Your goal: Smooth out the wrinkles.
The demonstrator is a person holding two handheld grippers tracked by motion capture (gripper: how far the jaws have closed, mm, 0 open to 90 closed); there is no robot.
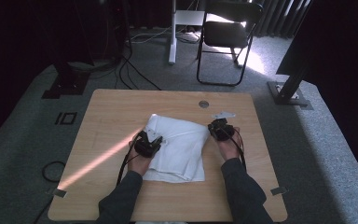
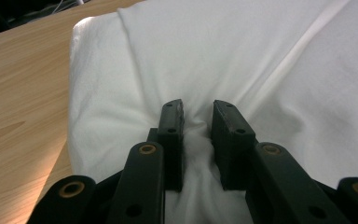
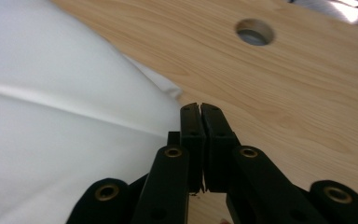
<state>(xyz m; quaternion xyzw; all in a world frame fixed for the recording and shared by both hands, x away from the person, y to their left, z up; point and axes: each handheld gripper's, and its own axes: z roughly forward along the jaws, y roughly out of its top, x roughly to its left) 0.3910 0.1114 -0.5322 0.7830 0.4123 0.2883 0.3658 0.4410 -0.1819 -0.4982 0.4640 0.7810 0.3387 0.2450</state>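
Note:
A folded white cloth lies in the middle of the wooden table. My left gripper rests on the cloth's left part. In the left gripper view its jaws pinch a raised fold of the cloth, which bunches up between the gripper's pads. My right gripper sits at the cloth's right edge. In the right gripper view its jaws meet at the tips, just beside the cloth's corner, over bare wood. I see nothing between them.
A round cable hole is set in the table beyond the cloth. Behind the table stand a black folding chair, a white post and dark stands on grey carpet. A band of sunlight crosses the table's left half.

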